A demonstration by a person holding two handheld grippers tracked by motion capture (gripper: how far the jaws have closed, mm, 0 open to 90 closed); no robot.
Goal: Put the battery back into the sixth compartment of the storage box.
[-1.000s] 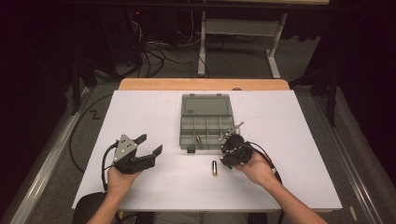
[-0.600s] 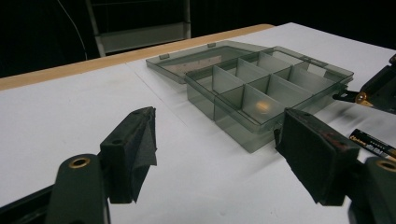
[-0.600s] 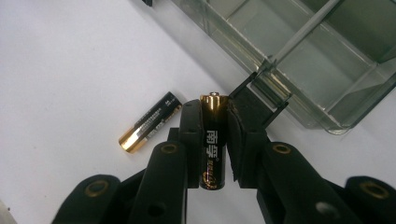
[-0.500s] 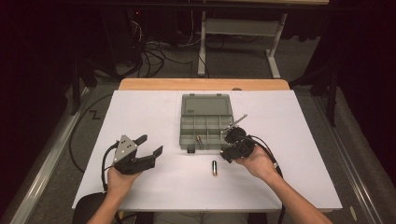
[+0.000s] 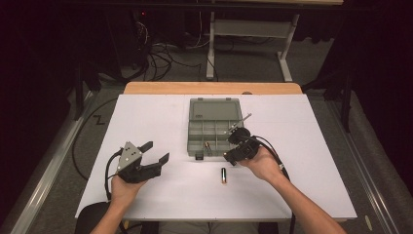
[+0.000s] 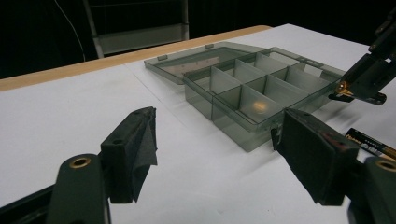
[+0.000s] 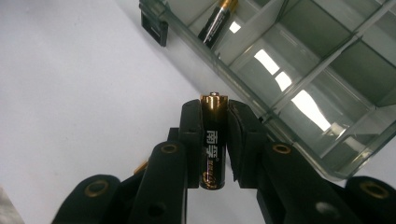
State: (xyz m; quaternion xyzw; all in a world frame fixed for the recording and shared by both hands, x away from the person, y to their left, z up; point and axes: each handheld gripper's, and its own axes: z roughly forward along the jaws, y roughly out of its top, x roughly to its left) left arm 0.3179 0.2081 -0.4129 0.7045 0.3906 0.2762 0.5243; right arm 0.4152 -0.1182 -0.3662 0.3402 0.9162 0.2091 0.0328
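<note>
The right tool [image 7: 215, 140] has lifted, its battery [image 7: 213, 142] clamped between both jaws.

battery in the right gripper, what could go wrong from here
The right gripper pinches the battery lengthwise between narrow pads; it might pivot or slip out before reaching the organizer box. The box's thin dividers could catch it on lowering. One compartment already holds a second battery, so it may get dropped on top.

text: chinese characters "南孚" | on: held battery [image 7: 214, 140] | other print: too small to read
</note>
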